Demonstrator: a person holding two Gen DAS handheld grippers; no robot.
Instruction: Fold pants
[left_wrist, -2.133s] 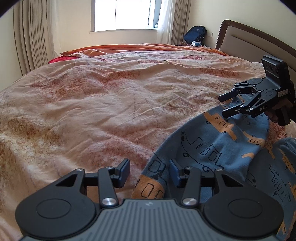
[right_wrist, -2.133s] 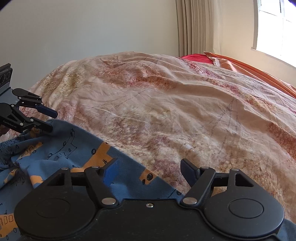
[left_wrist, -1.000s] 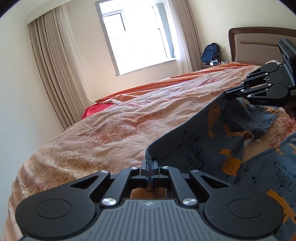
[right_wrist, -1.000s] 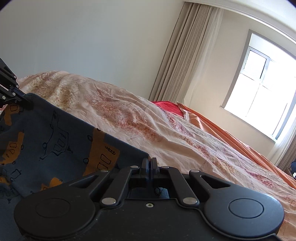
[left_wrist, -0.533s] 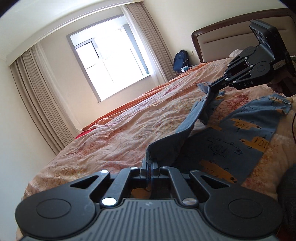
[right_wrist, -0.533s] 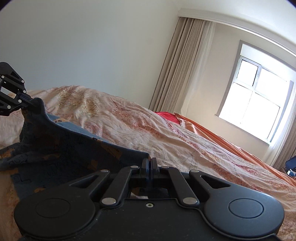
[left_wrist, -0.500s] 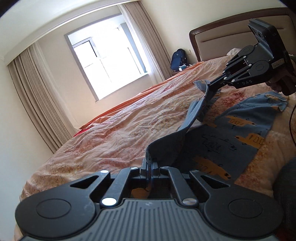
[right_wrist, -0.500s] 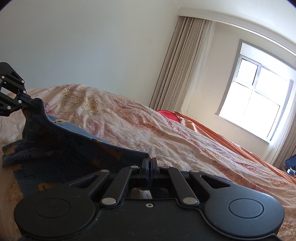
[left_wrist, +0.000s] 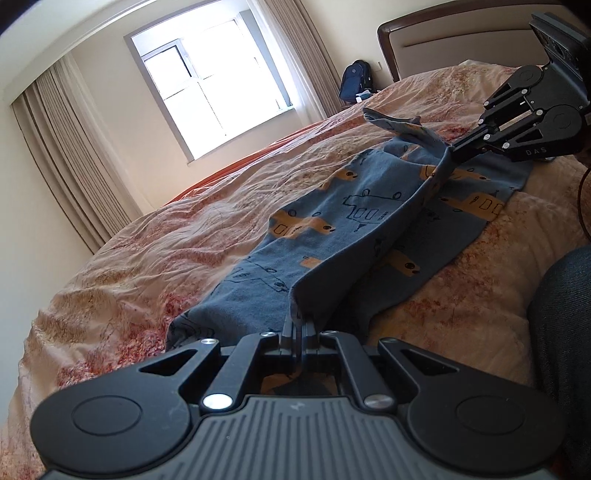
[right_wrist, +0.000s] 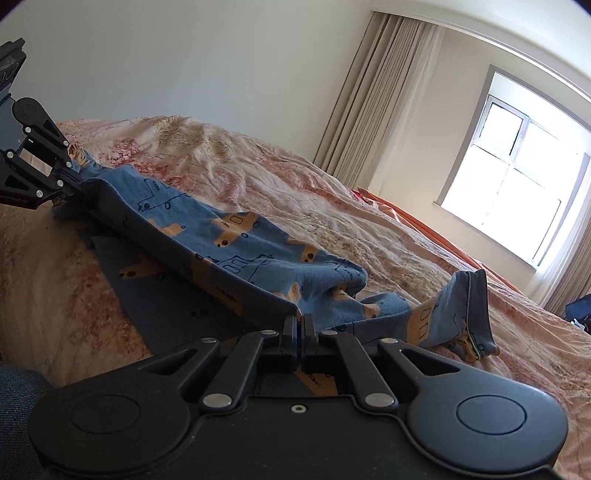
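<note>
A wide bed (left_wrist: 155, 240) filled most of the room, covered with a wrinkled quilt (right_wrist: 288, 192) in pale peach with reddish patches. Along its far edge an orange sheet (left_wrist: 236, 168) showed, under a bright window (left_wrist: 210, 92) with long beige curtains (left_wrist: 70, 158) on both sides. A brown headboard (left_wrist: 443, 33) with a padded panel stood against the cream wall, and a dark blue backpack (left_wrist: 356, 79) sat in the corner beside it. The other wall (right_wrist: 184, 55) was plain and bare.

The pants (left_wrist: 354, 225), blue with orange vehicles and dark line drawings, lay stretched on the quilt near the front edge of the bed. One layer was flat on the quilt and another layer was raised above it along a taut fold between the two grippers. The left gripper (left_wrist: 298, 332) had its fingers pressed together on the fabric edge at one end. The right gripper (right_wrist: 300, 334) was clenched in the same way on the other end. Next to the right gripper a pant cuff (right_wrist: 469, 314) stood up loosely from the quilt. Dark denim (left_wrist: 565, 332), seemingly the person's leg, was at the side of the bed, close to the pants but not on them.
</note>
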